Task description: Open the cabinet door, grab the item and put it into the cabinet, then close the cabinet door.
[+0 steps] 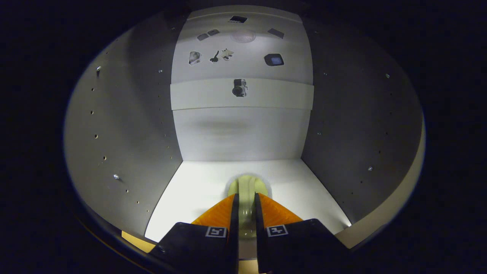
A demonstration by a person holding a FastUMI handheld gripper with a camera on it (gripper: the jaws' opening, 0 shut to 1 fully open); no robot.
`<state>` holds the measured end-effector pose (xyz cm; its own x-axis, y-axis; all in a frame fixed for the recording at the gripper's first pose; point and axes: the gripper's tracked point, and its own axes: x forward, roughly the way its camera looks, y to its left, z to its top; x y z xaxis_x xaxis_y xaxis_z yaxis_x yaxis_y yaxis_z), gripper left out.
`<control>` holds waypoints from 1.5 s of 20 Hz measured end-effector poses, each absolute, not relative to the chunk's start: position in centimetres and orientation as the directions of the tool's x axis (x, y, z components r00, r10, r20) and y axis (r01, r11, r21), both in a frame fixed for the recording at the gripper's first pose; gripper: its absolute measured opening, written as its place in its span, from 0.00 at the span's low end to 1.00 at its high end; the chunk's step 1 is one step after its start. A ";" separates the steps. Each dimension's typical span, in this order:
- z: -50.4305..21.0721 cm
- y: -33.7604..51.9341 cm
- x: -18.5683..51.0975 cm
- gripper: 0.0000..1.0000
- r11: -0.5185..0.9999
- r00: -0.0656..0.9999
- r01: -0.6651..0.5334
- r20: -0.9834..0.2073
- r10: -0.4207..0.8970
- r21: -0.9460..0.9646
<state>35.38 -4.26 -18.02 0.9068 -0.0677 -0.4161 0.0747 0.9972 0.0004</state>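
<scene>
The gripper (pixel 246 207) reaches inside the cabinet (pixel 114 125), jaws clenched on the pale green item (pixel 247 188) — its long axis running straight ahead toward the back wall (pixel 241 133) — just over the cabinet floor (pixel 198 190).

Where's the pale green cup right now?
In the gripper view, the pale green cup sits clamped between the gripper fingers, low over the white cabinet floor, inside the cabinet.

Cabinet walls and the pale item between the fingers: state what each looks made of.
Cabinet walls: probably laminated board, matte white, with rows of drilled peg holes and small screws. Pale item: a yellowish-green piece, smooth with a slight sheen, likely plastic or glazed ceramic; I can't tell which. The gripper holds it between its orange fingers.
</scene>
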 end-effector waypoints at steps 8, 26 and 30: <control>-17.4 -3.5 36.5 0.41 0.997 0.928 0.038 -0.371 -0.012 0.062; -3.0 -1.8 14.5 0.99 0.997 0.991 0.076 -0.112 -0.072 0.032; -2.7 -3.2 8.5 0.98 0.987 0.985 0.154 -0.094 -0.148 0.056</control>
<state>8.52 -3.23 -2.67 0.9845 -0.1481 -0.0936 0.1538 0.9865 0.0562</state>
